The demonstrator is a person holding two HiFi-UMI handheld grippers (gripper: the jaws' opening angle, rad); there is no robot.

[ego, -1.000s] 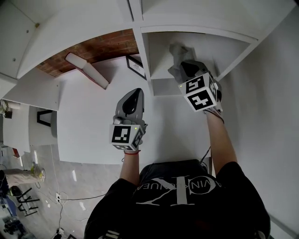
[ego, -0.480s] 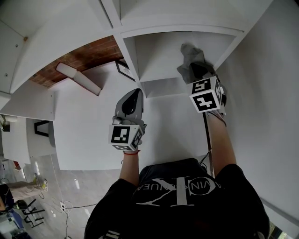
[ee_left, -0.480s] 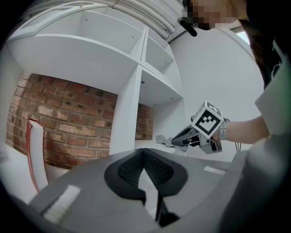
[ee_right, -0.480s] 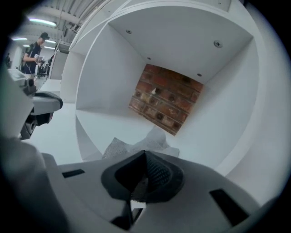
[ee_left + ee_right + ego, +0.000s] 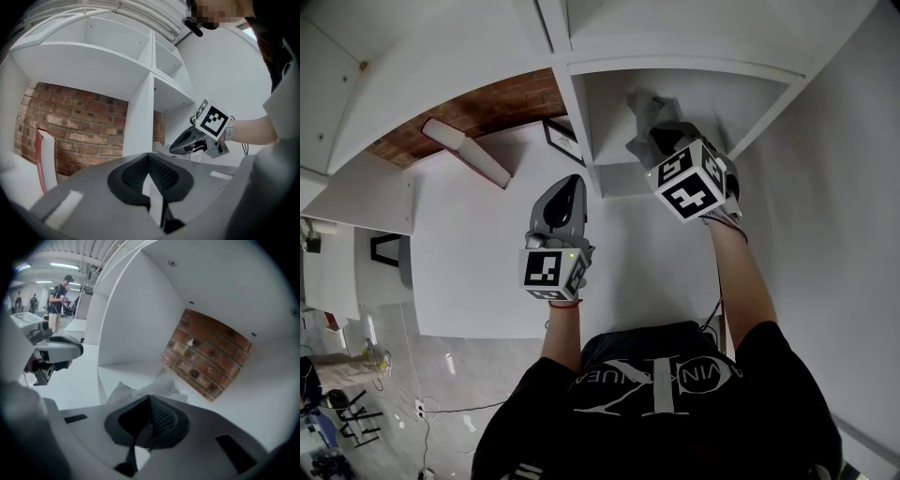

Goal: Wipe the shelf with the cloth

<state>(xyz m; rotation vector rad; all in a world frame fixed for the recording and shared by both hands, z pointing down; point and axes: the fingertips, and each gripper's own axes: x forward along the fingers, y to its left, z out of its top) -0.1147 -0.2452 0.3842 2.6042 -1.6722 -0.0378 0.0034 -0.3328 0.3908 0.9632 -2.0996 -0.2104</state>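
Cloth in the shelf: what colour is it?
The cloth is light grey, clearest in the head view.

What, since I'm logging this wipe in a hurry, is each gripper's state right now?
Left gripper: closed, empty.
Right gripper: closed on the cloth.

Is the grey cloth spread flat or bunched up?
Bunched up: the cloth rises in crumpled folds ahead of the right gripper, whose shut jaws pinch it inside the shelf.
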